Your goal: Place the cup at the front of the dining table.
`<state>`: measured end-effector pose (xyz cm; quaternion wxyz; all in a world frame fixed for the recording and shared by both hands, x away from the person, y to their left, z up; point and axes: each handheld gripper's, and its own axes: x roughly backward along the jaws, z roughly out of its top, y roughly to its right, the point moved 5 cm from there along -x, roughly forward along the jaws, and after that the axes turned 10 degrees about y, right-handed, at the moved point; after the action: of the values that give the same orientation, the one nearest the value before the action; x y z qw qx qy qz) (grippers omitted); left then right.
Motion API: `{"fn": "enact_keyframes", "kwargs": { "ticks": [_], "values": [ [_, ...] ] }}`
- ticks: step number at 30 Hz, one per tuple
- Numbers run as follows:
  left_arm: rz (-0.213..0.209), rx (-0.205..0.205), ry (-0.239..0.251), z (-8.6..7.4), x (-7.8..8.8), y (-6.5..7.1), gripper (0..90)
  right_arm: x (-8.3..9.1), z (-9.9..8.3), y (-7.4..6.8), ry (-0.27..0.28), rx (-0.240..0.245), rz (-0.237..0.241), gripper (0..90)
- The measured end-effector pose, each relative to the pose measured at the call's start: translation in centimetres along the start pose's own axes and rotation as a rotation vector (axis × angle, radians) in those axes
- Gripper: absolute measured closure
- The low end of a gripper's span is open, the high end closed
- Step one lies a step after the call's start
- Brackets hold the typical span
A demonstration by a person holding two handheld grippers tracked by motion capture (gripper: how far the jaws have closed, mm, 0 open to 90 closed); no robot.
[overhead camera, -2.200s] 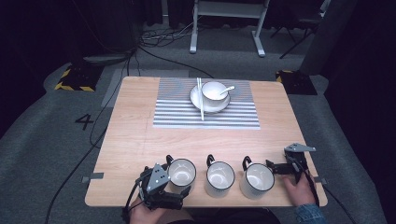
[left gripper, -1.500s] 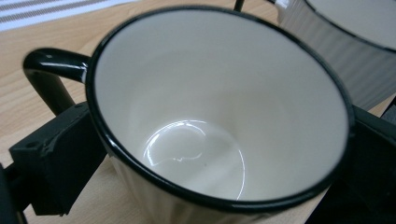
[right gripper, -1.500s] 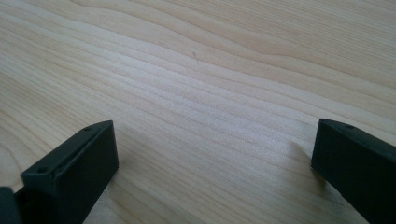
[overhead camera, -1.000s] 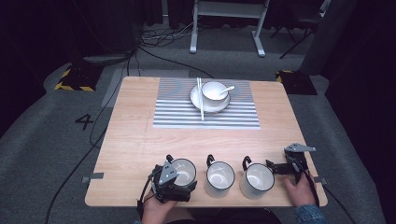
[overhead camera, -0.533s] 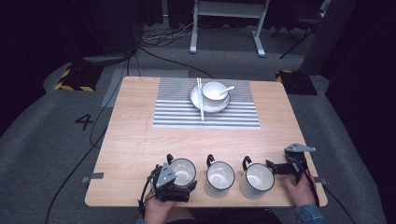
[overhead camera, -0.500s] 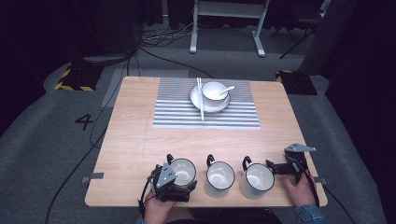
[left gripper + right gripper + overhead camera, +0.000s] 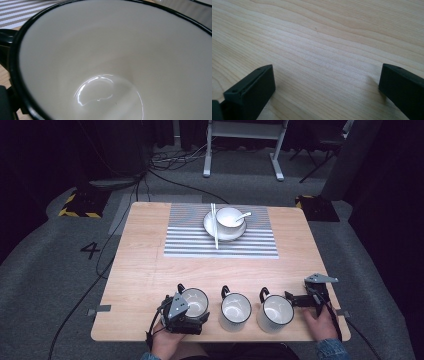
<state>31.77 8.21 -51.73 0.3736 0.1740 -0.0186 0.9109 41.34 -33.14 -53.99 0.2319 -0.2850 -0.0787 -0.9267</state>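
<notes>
White enamel-look mugs, three in a row along the table's 6 o'clock edge: left mug (image 7: 193,302), middle mug (image 7: 235,308), right mug (image 7: 276,312). All round, glossy white inside, thin black rim, black loop handle pointing to about 11 o'clock. All upright, empty, near one another but not touching.

Two hand-held grippers. Left gripper (image 7: 184,316) sits at 6 o'clock of the left mug, tight against its near wall; in the left gripper view the mug's smooth bowl (image 7: 120,65) is seen from just above the rim, with a bit of black at the picture's left edge. Whether its jaws are clamped on the mug or just beside it, I cannot tell. Right gripper (image 7: 300,300) lies at 3 o'clock of the right mug, just beside it, pointing towards it; its two black blocky jaws stand wide apart over bare wood, nothing between them.

One table (image 7: 145,270), pale wood with straight grain, rectangular. One placemat (image 7: 190,242) at the 12 o'clock side, grey and white stripes, rectangular. On it one white plate (image 7: 239,233) bearing one white bowl (image 7: 229,217), one white spoon (image 7: 243,215) resting in the bowl with its handle to 3 o'clock, and one pair of pale chopsticks (image 7: 215,227) laid across the plate's left edge, running 12 to 6.
</notes>
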Motion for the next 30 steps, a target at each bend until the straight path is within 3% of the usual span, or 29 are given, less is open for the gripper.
{"fn": "enact_keyframes", "kwargs": {
  "ticks": [7, 14, 19, 30],
  "values": [
    [0.019, -0.002, 0.009, 1.4, 0.6, -0.4, 2.0, 0.0, 0.0, 0.0, 0.0, 0.0, 0.001, 0.6],
    [0.02, 0.043, 0.038, 4.4, 1.8, -1.4, 2.0, 0.0, 0.0, 0.0, 0.0, -0.002, 0.001, 0.6],
    [0.022, 0.043, 0.056, 5.7, 2.1, -1.8, 2.0, 0.0, 0.0, 0.0, 0.001, 0.0, 0.0, 0.7],
    [0.004, 0.027, 0.046, 9.1, 1.7, -3.4, 2.0, 0.0, 0.0, 0.0, 0.001, 0.001, -0.001, 0.6]
  ]
}}
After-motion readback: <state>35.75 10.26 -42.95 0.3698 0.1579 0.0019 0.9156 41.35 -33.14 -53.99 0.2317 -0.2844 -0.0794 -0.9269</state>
